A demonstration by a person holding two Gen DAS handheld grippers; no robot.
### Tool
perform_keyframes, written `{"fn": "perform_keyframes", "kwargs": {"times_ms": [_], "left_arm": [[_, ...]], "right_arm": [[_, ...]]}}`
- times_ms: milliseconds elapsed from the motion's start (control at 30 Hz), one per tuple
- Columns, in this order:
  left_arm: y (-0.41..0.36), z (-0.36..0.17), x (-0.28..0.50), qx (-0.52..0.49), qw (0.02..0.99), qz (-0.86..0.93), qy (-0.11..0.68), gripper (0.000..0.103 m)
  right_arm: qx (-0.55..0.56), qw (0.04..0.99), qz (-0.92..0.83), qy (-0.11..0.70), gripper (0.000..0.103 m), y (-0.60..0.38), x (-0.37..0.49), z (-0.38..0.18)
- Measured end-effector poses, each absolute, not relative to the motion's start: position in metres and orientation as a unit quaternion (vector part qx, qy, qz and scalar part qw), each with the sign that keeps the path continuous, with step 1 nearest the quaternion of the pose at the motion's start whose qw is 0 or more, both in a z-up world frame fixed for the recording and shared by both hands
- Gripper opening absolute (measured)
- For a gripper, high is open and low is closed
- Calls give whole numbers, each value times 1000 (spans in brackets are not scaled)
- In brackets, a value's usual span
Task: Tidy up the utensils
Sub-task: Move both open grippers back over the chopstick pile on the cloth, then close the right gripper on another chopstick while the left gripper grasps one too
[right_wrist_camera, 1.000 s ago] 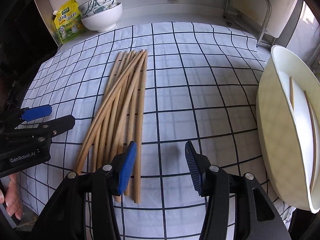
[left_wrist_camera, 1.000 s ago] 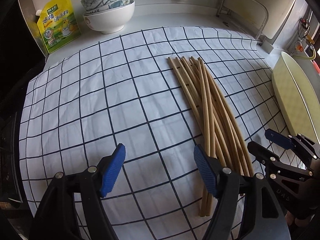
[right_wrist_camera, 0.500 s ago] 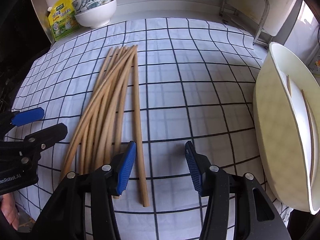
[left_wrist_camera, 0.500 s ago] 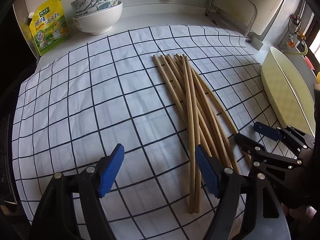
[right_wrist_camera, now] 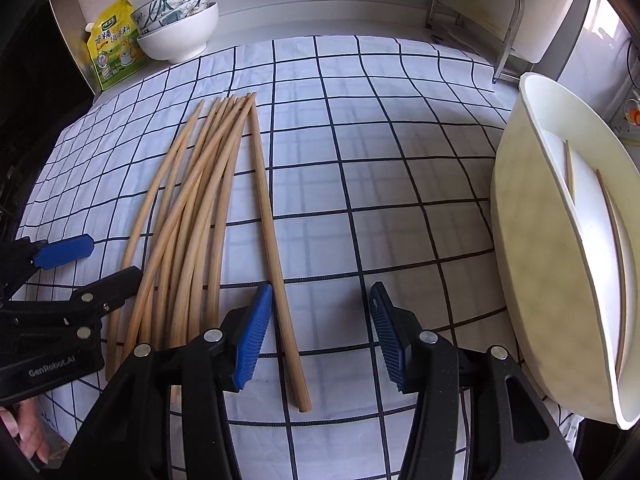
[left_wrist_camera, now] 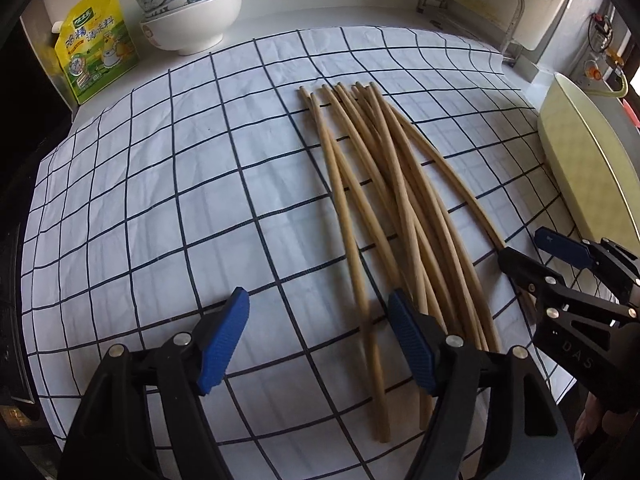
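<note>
Several long wooden chopsticks (left_wrist_camera: 384,208) lie in a loose bundle on the checked cloth (left_wrist_camera: 160,200); they also show in the right wrist view (right_wrist_camera: 192,208). One chopstick (right_wrist_camera: 272,248) lies apart at the bundle's right side. My left gripper (left_wrist_camera: 320,340) is open and empty, low over the cloth, with the leftmost chopstick between its fingers. My right gripper (right_wrist_camera: 320,332) is open and empty, with the near end of the separate chopstick between its fingers. A cream tray (right_wrist_camera: 532,280) at the right holds two chopsticks (right_wrist_camera: 612,216).
Stacked bowls (left_wrist_camera: 192,12) and a yellow-green pouch (left_wrist_camera: 96,44) stand at the back left. A metal rack (right_wrist_camera: 476,4) stands at the back right. The tray also shows in the left wrist view (left_wrist_camera: 588,168). Each gripper appears in the other's view.
Both grippers have shifted over the bundle's near ends. One chopstick now lies apart from the bundle's right side, between my right gripper's fingers. Both stay open.
</note>
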State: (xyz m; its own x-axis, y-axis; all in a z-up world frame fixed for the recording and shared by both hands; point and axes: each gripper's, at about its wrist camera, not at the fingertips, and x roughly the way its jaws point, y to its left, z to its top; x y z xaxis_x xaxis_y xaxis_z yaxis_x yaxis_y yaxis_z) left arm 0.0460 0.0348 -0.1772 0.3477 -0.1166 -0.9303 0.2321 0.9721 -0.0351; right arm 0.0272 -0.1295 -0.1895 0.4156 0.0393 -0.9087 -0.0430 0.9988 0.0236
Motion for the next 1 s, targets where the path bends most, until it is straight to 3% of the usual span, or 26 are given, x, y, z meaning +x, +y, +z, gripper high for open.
{"fn": "perform_keyframes", "kwargs": {"times_ms": [733,933,1000], "left_arm": [[49,-177,64,44,834,-67,545,67],[44,-175,69,47,838,-75,539,46],[42,-174,70,48,838,-79,537,32]], "right_arm": [[-27,847,29,530,49,-116,47,-193],[-50,851,37,521,48,-106,52,-194],[-49,852,44,520,40,-106,52,-194]]}}
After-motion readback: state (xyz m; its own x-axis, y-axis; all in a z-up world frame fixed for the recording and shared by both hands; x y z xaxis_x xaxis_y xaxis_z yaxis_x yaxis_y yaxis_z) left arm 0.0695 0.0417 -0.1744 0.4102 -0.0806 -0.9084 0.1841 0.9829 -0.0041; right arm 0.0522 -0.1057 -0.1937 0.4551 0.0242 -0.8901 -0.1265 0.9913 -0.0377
